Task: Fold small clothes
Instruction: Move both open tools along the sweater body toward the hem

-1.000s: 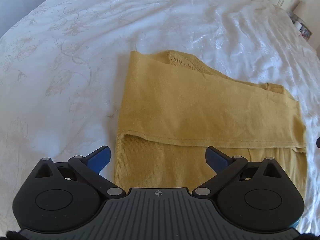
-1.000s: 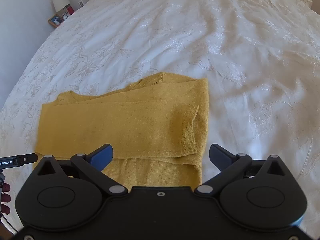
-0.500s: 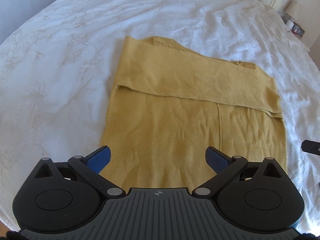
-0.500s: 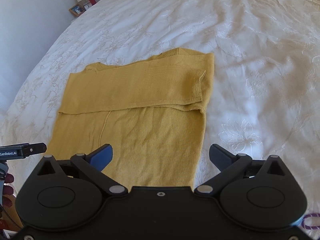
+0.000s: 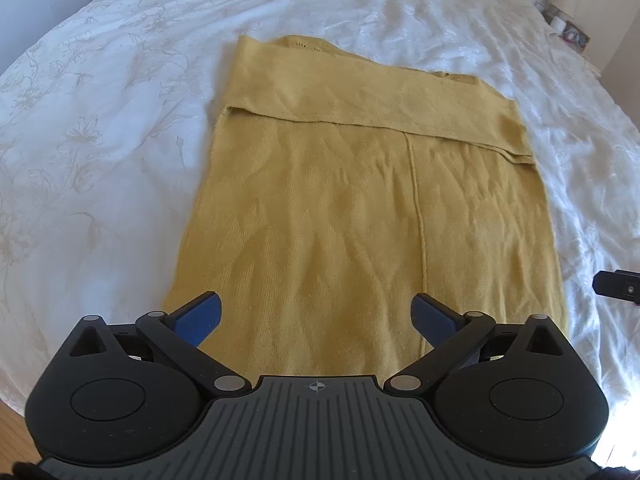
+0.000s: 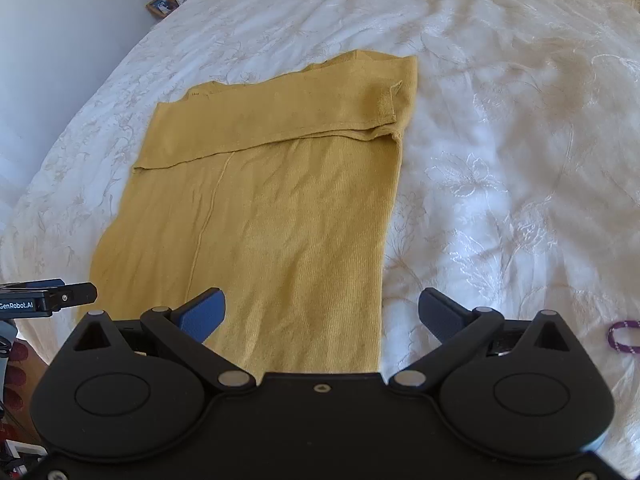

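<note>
Mustard sweater lies flat on white bedspread.

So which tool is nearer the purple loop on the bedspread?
Right. The right tool hangs over the yellow garment's right edge, the purple loop just beyond it; the left tool sits further left.

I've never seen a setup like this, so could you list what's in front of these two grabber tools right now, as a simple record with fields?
Garment: yellow knit top, lying flat
Fold state: far end already folded over as a band; lower part unfolded
Surface: white embroidered bedspread
Left gripper: open, holding nothing, above the garment's near edge
Right gripper: open, holding nothing, over the garment's near right corner
Other items: picture frame beside the bed; purple cord on the bedspread
</note>
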Available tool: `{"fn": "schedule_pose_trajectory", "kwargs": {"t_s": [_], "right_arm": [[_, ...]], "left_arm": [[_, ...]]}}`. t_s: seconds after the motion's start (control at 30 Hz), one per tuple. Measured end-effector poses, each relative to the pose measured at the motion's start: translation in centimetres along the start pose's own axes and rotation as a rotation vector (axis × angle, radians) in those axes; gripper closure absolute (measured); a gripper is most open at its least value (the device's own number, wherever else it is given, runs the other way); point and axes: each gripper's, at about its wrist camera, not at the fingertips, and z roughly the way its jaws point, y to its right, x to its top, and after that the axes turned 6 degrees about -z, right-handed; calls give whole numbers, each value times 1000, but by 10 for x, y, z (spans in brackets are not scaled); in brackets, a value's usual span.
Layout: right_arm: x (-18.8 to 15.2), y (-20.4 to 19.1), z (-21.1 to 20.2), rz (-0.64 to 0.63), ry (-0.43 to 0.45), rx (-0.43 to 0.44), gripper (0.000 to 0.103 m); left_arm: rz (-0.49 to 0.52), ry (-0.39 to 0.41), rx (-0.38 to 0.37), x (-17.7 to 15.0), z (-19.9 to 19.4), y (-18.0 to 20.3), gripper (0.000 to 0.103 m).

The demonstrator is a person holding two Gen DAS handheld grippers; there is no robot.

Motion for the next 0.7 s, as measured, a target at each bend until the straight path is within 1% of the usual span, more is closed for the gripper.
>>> {"fn": "schedule_pose_trajectory", "kwargs": {"t_s": [0.17,0.27,0.4,0.7], "right_arm": [[-21,-16,-9,22,-7,-35,1],[-32,-25,-15,57,-3,-26,1],[-46,-40,-22,55,3,-44,1],[-78,-64,-37,62,26,-64,1]], "left_arm": [[24,4,-29,-20,-7,-15,0],[15,12,-31,-33,-13,-28,0],[-14,5,-34,-51,-17,-47,0],[-1,8,-24,-79,-21,-79,0]]}}
